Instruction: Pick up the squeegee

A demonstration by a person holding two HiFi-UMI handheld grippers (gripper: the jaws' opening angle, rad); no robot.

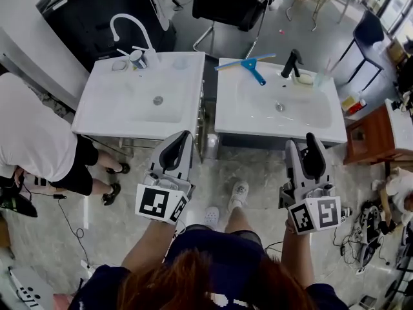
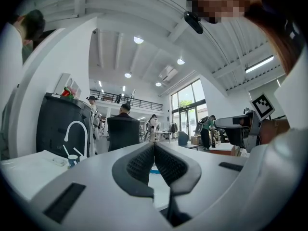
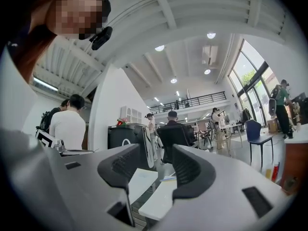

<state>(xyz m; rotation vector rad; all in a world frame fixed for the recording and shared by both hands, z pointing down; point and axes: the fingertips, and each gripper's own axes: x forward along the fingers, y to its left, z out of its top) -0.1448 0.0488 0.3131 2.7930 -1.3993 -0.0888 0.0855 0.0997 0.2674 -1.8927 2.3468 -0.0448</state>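
Squeegee [image 1: 248,63] lies beyond the right tongs [image 1: 302,148], blade crosswise on the sink [image 1: 258,120] rim. Right tongs are spread and empty. Left tongs [image 1: 182,142] are pressed together.

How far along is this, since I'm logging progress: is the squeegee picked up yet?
Done: nothing; the blue squeegee lies on the right sink's back rim. In hand: nothing; right gripper open and empty, left gripper shut, both short of that sink. Left: reach, grasp, lift.

1. Pretty bright, even light. The round white ceiling lamps [image 2: 138,40] glow high above the dark ribbed fingers [image 2: 142,163].
2. The tall glass windows [image 2: 188,105] beyond the fingertips look a bit washed out.
3. Both gripper views are heavy fisheye, with black corners and lines bending either side of the fingers. The head view is sharp, with only soft shadows.
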